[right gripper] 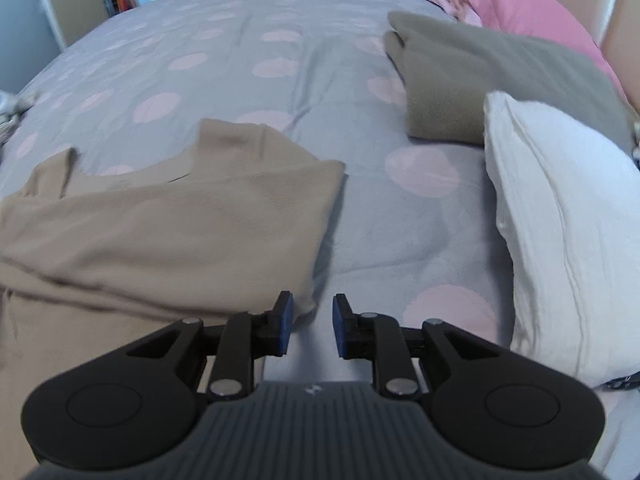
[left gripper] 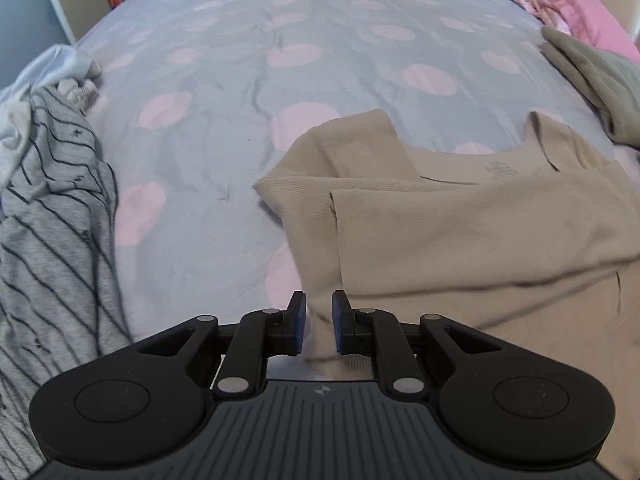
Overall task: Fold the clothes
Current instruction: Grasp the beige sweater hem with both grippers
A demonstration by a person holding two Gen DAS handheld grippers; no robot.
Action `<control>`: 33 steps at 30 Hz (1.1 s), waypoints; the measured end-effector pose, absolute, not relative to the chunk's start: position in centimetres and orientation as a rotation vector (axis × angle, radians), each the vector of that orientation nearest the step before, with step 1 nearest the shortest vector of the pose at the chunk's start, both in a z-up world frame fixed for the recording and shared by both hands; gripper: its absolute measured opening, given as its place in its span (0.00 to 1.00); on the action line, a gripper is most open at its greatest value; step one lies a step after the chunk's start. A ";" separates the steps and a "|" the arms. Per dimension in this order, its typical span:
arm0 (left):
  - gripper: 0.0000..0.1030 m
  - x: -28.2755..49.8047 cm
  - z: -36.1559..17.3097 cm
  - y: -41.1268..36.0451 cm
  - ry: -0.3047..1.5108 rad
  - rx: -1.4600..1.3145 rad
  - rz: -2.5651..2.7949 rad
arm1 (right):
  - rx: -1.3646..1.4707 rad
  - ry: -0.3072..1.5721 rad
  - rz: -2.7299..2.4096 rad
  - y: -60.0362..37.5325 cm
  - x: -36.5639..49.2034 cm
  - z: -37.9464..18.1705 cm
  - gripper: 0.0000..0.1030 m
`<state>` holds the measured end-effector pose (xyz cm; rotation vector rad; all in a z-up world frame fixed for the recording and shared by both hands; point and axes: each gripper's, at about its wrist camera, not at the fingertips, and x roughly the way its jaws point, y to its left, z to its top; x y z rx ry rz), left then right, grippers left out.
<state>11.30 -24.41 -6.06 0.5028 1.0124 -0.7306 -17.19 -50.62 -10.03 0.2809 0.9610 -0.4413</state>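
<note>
Hovering low over the bed, the left hand-held gripper (left gripper: 319, 322) has its blue-padded fingers (left gripper: 299, 322) parted by a narrow gap, with the left edge of the beige top (left gripper: 460, 232) lying in or just under that gap; whether the pads actually pinch the fabric cannot be told. The right hand-held gripper (right gripper: 312, 326) stands a little wider apart and holds nothing: its left finger (right gripper: 285, 328) sits just at the top's lower right corner, its other finger over bare bedding.

The beige top (right gripper: 168, 232) is a fine-ribbed knit with a scooped neckline facing away from the cameras and a faint printed label inside the back of the neck. It lies mostly flat on the near part of the bed, with its left side folded inward over the body and soft creases running across the lower half.

The bedspread (left gripper: 248, 80) is grey-blue with pale pink dots. To the left lies a crumpled grey striped garment (left gripper: 52, 208) with a white piece (left gripper: 48, 72) beside it. To the right sit a folded olive-grey garment (right gripper: 480, 80) and a folded white cloth (right gripper: 560, 220), with pink bedding (right gripper: 520, 4) beyond them.
</note>
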 end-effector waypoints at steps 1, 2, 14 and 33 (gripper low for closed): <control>0.11 10.8 -5.8 -24.1 1.006 0.512 -0.743 | 0.267 0.963 -0.422 -50.1 -17.5 -9.9 0.22; 0.11 10.2 -5.6 -23.9 1.004 0.523 -0.759 | 0.253 0.969 -0.402 -49.6 -17.8 -9.9 0.22; 0.17 3.8 -6.9 -18.4 1.130 0.566 -0.867 | 0.239 1.111 -0.223 -43.4 -22.2 -10.6 0.28; 0.12 -3.9 -8.8 -13.9 1.195 0.790 -0.932 | 0.143 1.339 -0.187 -38.1 -28.7 -13.2 0.26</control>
